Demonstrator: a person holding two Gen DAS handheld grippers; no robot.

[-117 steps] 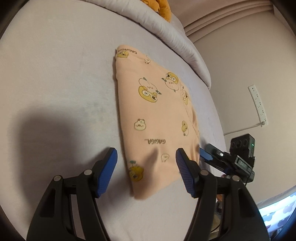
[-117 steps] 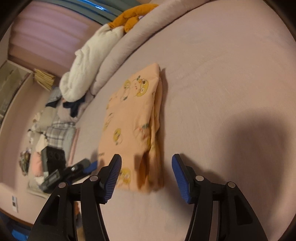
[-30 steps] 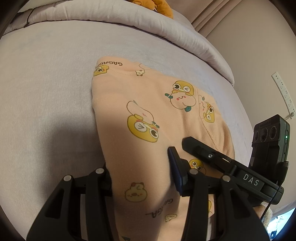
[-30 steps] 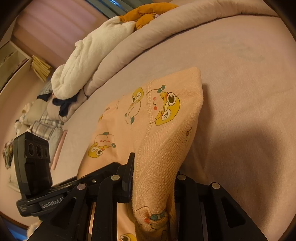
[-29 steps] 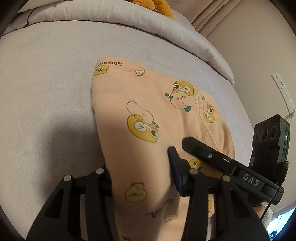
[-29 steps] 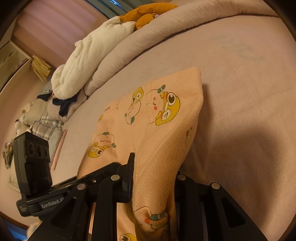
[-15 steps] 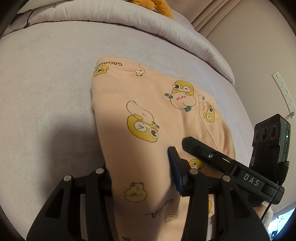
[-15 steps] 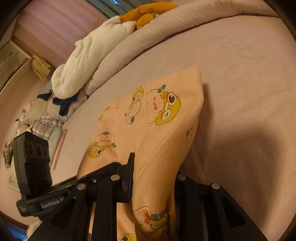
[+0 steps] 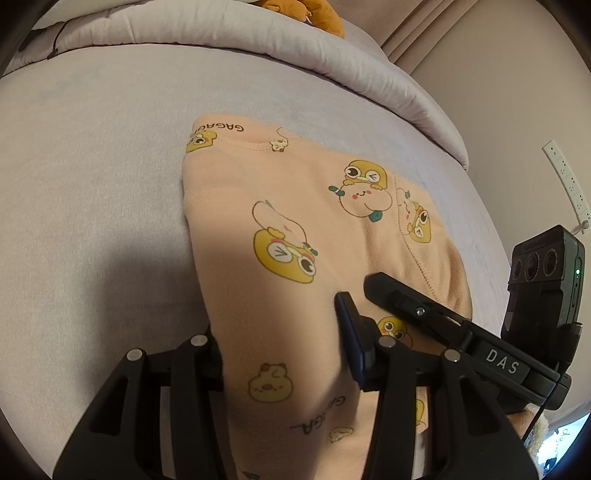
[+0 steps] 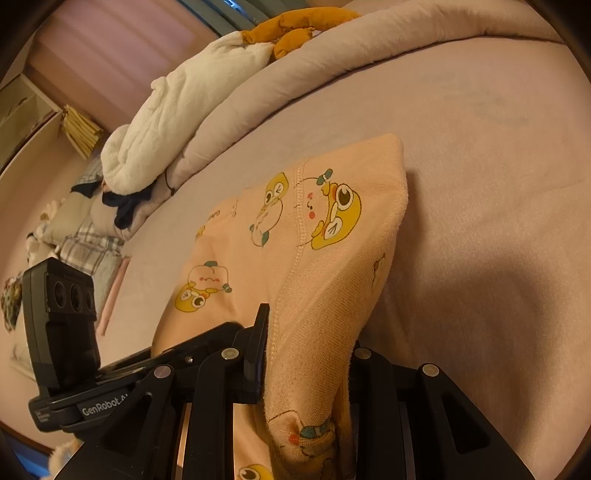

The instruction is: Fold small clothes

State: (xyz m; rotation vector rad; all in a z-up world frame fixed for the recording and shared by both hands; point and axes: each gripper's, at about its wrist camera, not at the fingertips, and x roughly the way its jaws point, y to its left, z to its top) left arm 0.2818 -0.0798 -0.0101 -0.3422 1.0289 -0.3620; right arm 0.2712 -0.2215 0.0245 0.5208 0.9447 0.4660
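Peach garment already folded into a narrow strip on the bed. Left gripper and right gripper each clamp a near-end corner, cloth bunched between jaws, far end resting ahead. Likely remaining: the fold-over toward the far end.

Folded peach cartoon-print garment lies on bed, near end lifted.

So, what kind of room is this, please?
Most likely a bedroom. The peach garment lies on a bed sheet, with a rolled duvet along the far edge, an orange plush toy on it, and curtains behind.
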